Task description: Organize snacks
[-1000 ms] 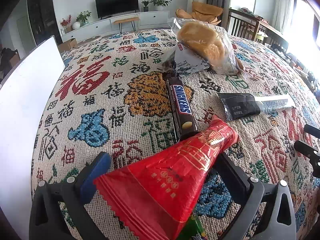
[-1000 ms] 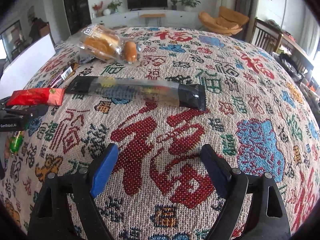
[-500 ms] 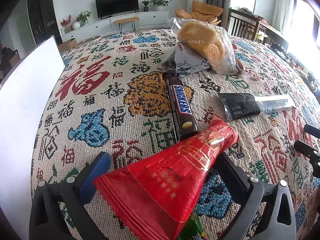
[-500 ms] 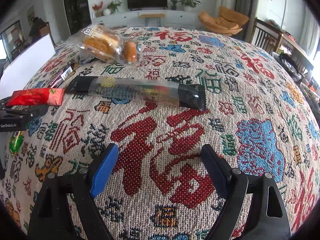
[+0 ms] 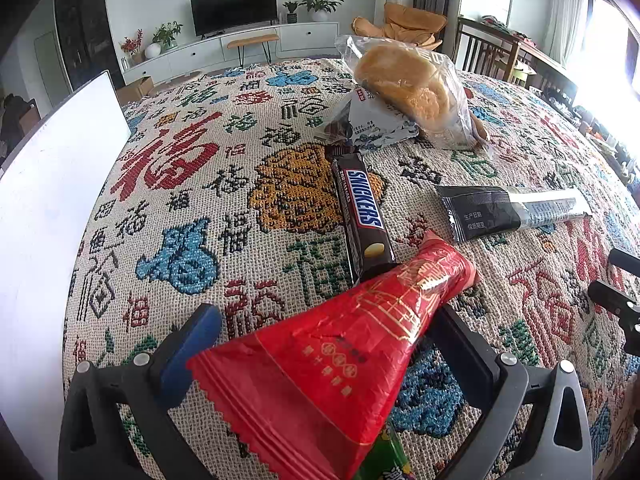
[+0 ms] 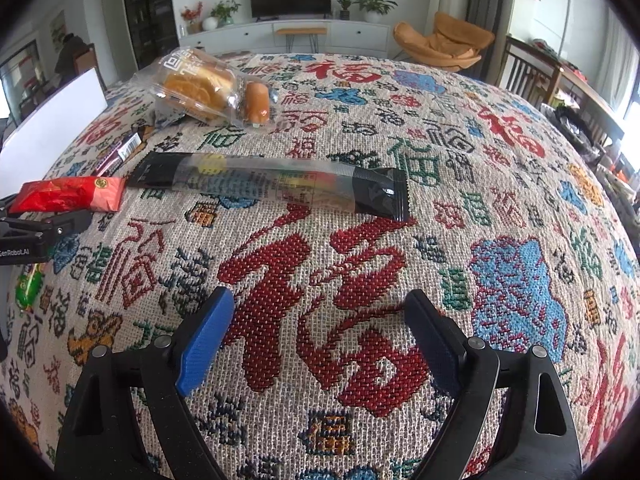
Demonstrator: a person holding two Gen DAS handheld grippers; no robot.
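Observation:
My left gripper (image 5: 320, 328) stands wide open with a red snack packet (image 5: 340, 360) lying between its fingers; the jaws do not press it. The packet also shows in the right wrist view (image 6: 68, 198). A Snickers bar (image 5: 360, 212) lies just beyond the packet. A long black and clear packet (image 5: 508, 210) lies to the right, and in the right wrist view (image 6: 272, 184) it is ahead of my open, empty right gripper (image 6: 320, 328). A bag of bread (image 5: 408, 88) sits at the back, with a green packet (image 5: 384, 460) under the red one.
A white board (image 5: 48, 208) stands along the table's left edge. The patterned tablecloth (image 6: 320, 280) covers the whole table. Chairs (image 6: 528, 76) stand at the far right. A blue and white packet (image 5: 372, 124) lies under the bread bag.

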